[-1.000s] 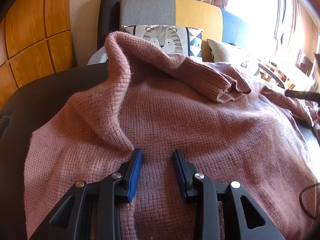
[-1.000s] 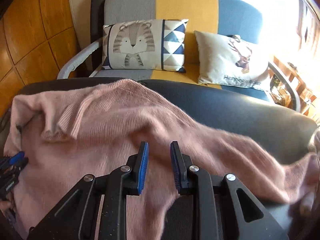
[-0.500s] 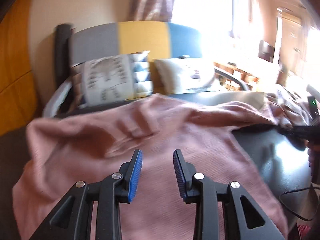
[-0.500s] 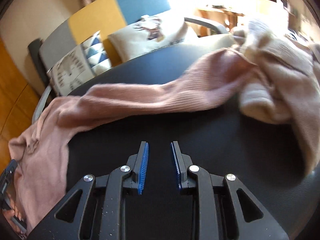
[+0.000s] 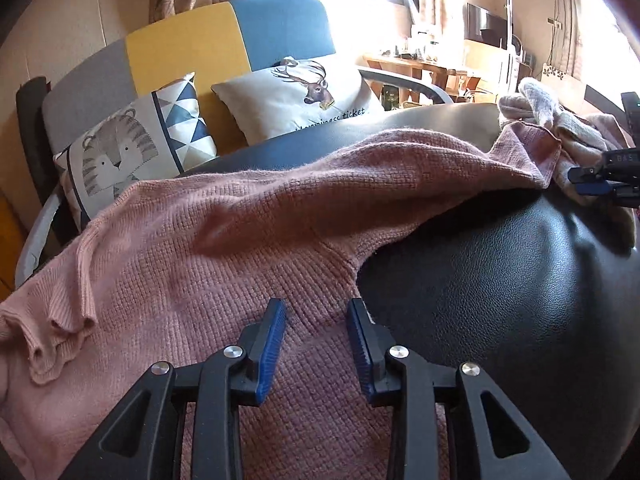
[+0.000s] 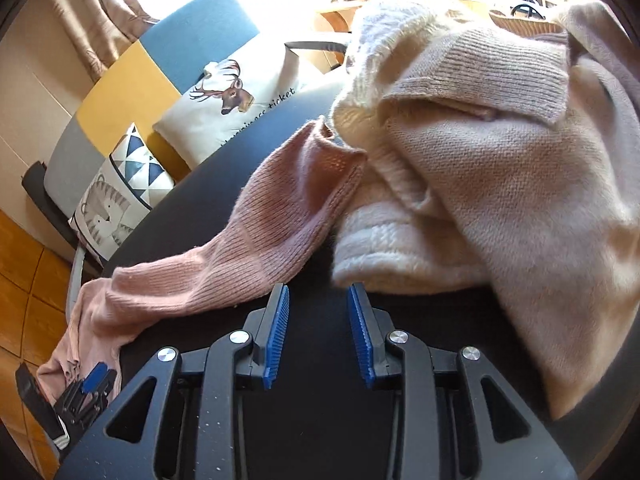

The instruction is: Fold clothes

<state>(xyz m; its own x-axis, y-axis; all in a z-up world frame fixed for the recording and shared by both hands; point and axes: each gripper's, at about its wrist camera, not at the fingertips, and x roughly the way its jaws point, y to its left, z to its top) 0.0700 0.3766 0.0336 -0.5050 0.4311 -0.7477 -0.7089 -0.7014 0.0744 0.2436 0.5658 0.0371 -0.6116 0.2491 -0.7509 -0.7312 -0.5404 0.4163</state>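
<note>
- Now the pink sweater [image 5: 248,240] is lying spread on the black table [image 5: 500,280], sleeve [image 6: 280,216] stretching toward the cream pile [image 6: 500,168].
- The left gripper [image 5: 316,316] is hovering with jaws parted and empty; the right gripper [image 6: 318,300] is opening, nothing between its jaws.
- Next, likely gripping the sleeve and folding it inward.

The left gripper [image 5: 316,312] points forward and steeply downward. Its two black fingers end in blue ribbed pads [image 5: 272,344]. The jaws stand partly apart, with a clear gap between the pads and nothing pinched between them; pink knit fabric lies beneath the tips. In the right wrist view, this gripper appears at the lower left edge, small and partly cut off.

The right gripper [image 6: 318,300] also points forward and downward. Its jaws are opening, and nothing lies between the blue pads [image 6: 276,332]. In the left wrist view, its blue tips show at the far right edge. No hand or sleeve is visible.
</note>
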